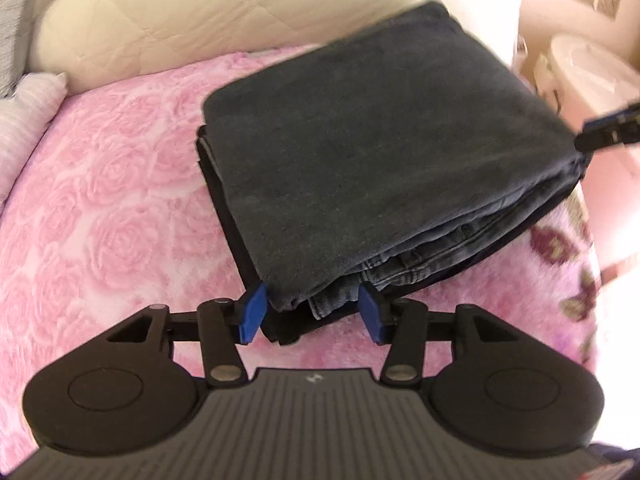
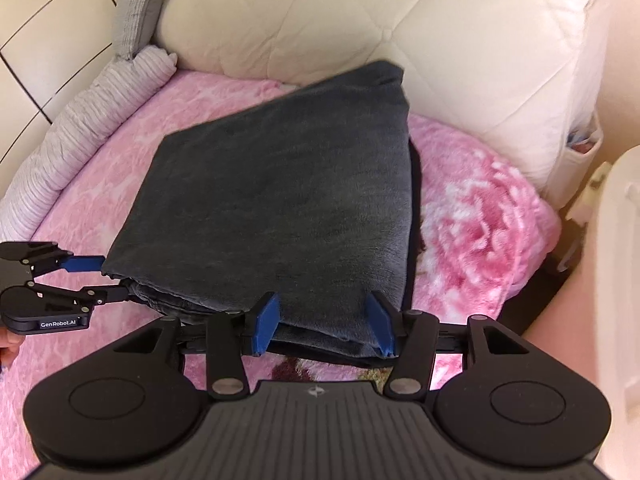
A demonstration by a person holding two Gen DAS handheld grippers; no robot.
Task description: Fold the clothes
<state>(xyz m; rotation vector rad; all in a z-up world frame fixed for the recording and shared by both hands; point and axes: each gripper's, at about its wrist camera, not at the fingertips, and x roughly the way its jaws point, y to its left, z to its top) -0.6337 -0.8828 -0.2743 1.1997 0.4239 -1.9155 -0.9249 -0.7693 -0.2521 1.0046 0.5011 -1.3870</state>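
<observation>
Nearest the left wrist camera, the left gripper (image 1: 312, 312) stood with its jaws apart, the blue pads (image 1: 252, 314) flanking the near corner of the folded jeans (image 1: 360, 152) without pressing on them; layered hems and seams of the denim showed between the pads. The right gripper (image 2: 326, 320) was likewise spread, its fingers on either side of another near edge of the stack, the cloth lying loose between them and gripped by neither pad. From the right wrist view the left gripper showed side-on at the stack's left corner, one finger above the cloth and one at its lower edge, with a fingertip (image 2: 8, 350) of the person holding it just visible at the frame edge. The jeans lay as a flat, dark grey, roughly square bundle on a pink rose-patterned blanket (image 1: 100, 184), with a darker layer peeking out beneath its left and right sides. The blanket's near right part carried darker red flowers (image 2: 492, 220). Beyond the stack, a ribbed lilac bolster (image 2: 80, 136) curved along the blanket's left edge, and a grey cushion (image 2: 140, 8) leaned above it. Farthest back stood a cream quilted headboard (image 2: 360, 20), against which the far corner of the jeans nearly reached, and to the right a pale cabinet (image 2: 616, 240) crowded the bedside.
</observation>
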